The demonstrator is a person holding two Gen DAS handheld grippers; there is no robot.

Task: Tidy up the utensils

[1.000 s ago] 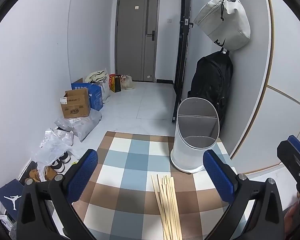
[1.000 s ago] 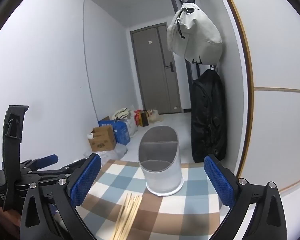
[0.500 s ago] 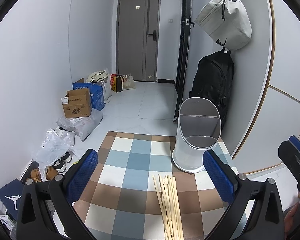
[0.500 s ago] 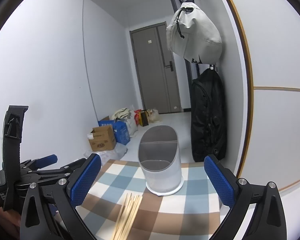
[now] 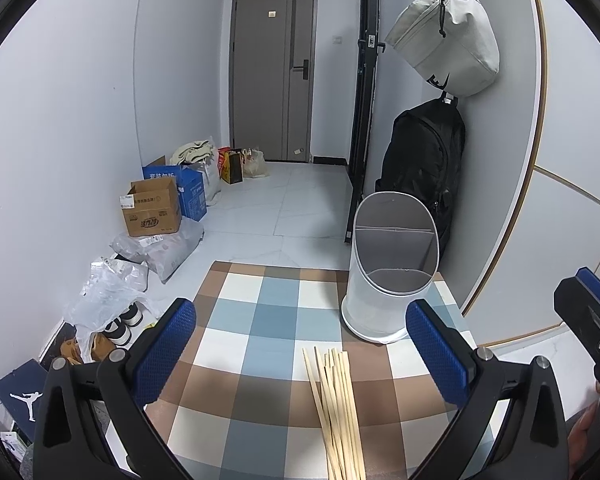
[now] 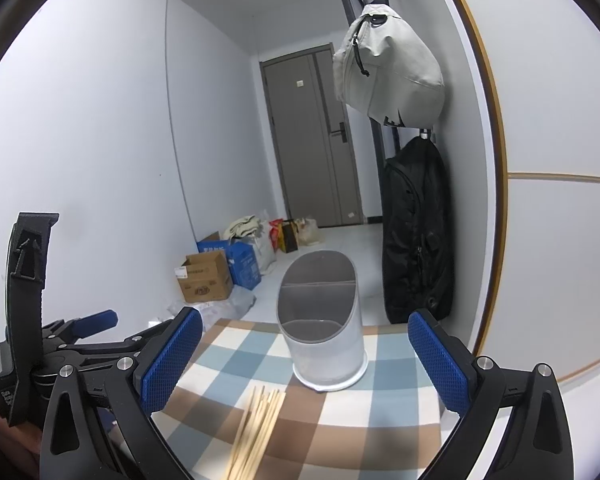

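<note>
From the left wrist camera, the left gripper (image 5: pixel 300 354) hangs above the checkered cloth (image 5: pixel 260 320), jaws spread wide with nothing between them. The bundle of chopsticks (image 5: pixel 336 408) lies flat on the cloth just in front of the white utensil holder (image 5: pixel 388 272), apart from it. Only here do the plastic bags and shoes (image 5: pixel 112 312) left of the holder show, and the right gripper's edge at far right.

The right wrist camera shows the right gripper (image 6: pixel 304 364) likewise gaping and empty. The chopsticks (image 6: pixel 256 428) lie near the holder (image 6: pixel 324 344), to its front left. Only here is the whole left tool seen from the side.
</note>
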